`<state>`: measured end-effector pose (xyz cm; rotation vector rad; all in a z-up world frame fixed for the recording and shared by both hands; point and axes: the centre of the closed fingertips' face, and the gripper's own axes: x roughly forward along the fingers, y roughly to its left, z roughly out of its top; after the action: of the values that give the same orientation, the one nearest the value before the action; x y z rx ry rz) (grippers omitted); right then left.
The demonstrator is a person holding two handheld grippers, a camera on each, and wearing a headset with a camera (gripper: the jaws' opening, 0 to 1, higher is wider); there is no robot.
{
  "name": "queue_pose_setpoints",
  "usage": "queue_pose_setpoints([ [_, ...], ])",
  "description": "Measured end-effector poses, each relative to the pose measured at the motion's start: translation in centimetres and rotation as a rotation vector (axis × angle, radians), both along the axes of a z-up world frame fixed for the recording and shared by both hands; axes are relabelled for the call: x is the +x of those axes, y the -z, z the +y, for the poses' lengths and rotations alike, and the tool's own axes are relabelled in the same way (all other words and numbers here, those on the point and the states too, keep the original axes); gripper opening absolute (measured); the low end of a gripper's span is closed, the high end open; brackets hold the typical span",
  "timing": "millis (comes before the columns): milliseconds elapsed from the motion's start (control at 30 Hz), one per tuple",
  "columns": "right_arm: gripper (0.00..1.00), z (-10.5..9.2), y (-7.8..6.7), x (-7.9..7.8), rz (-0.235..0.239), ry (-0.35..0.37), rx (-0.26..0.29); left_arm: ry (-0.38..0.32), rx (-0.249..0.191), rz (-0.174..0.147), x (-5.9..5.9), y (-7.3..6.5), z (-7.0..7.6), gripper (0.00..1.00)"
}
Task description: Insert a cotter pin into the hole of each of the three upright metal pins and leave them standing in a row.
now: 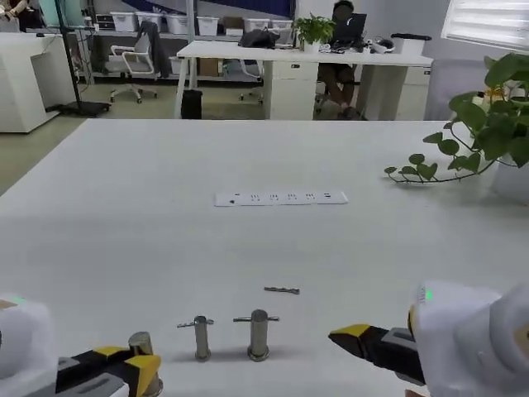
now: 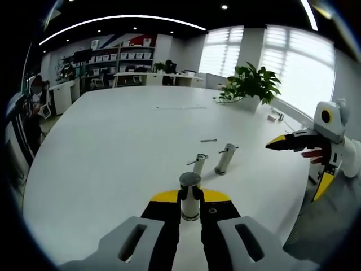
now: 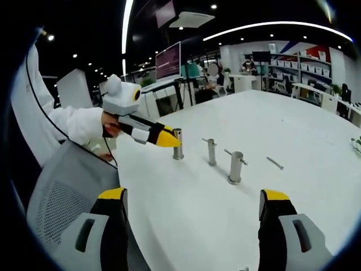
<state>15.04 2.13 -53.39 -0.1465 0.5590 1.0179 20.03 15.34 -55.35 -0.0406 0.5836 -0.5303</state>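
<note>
While left hand-held gripper point(image 2: 190, 199) clamps leftmost metal pin point(image 2: 190, 185) | right hand-held gripper point(image 3: 193, 196) spread wide

There were three pins point(image 1: 259, 334), three cotters point(image 1: 282, 290), one power strip point(image 1: 281, 198) and two plants point(image 1: 488, 116).

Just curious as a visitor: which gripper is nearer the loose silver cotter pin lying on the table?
Right. The right gripper, open, is just right of the loose silver cotter pin; the left gripper is farther left, shut on a bare upright steel pin.
</note>
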Motion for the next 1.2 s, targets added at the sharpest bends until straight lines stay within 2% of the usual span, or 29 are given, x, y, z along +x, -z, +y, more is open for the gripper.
queue_pose_setpoints([
  [100, 0.96, 0.0, 0.0, 0.1, 0.0, 0.003, 0.0, 0.026, 0.015, 0.016, -0.1, 0.8, -0.5, 0.09],
  [133, 0.96, 0.0, 0.1, 0.0, 0.003, 0.004, 0.0, 0.029, 0.023, 0.033, -0.1, 1.2, -0.6, 0.09],
  [200, 0.97, 0.0, 0.2, -0.1, 0.003, 0.001, -0.004, 0.043, 0.048, 0.03, -0.2, 1.6, -0.7, 0.09],
  [467, 0.96, 0.0, 0.5, -0.4, 0.013, -0.007, -0.008, 0.046, 0.068, 0.031, 0.5, 2.2, -1.1, 0.09],
  [633, 0.95, 0.2, 0.5, -0.5, 0.015, -0.019, -0.01, 0.047, 0.084, 0.006, 1.4, 2.3, -1.0, 0.09],
  [767, 0.95, 0.2, 0.7, -0.3, 0.019, -0.019, -0.013, 0.065, 0.091, -0.009, 1.3, 2.2, -1.5, 0.1],
  [800, 0.95, 0.2, 0.7, -0.3, 0.019, -0.019, -0.014, 0.106, 0.114, -0.037, 1.3, 2.2, -1.8, 0.1],
  [833, 0.95, 0.2, 0.7, -0.4, 0.018, -0.018, -0.014, 0.116, 0.12, -0.042, 1.2, 2.3, -1.8, 0.1],
  [867, 0.95, 0.2, 0.7, -0.5, 0.021, -0.02, -0.013, 0.1, 0.108, -0.033, 1.3, 2.3, -1.7, 0.1],
  [1000, 0.95, 0.1, 1.1, -0.7, 0.027, -0.025, -0.024, 0.095, 0.096, -0.03, 1.1, 2.2, -1.6, 0.1],
  [1133, 0.95, 0.0, 1.2, -0.7, 0.028, -0.021, -0.026, 0.096, 0.12, -0.043, 1.1, 2.3, -1.6, 0.1],
  [1200, 0.95, -0.2, 1.1, -0.4, 0.016, -0.005, -0.032, 0.088, 0.117, -0.034, 1.0, 2.4, -1.7, 0.1],
])
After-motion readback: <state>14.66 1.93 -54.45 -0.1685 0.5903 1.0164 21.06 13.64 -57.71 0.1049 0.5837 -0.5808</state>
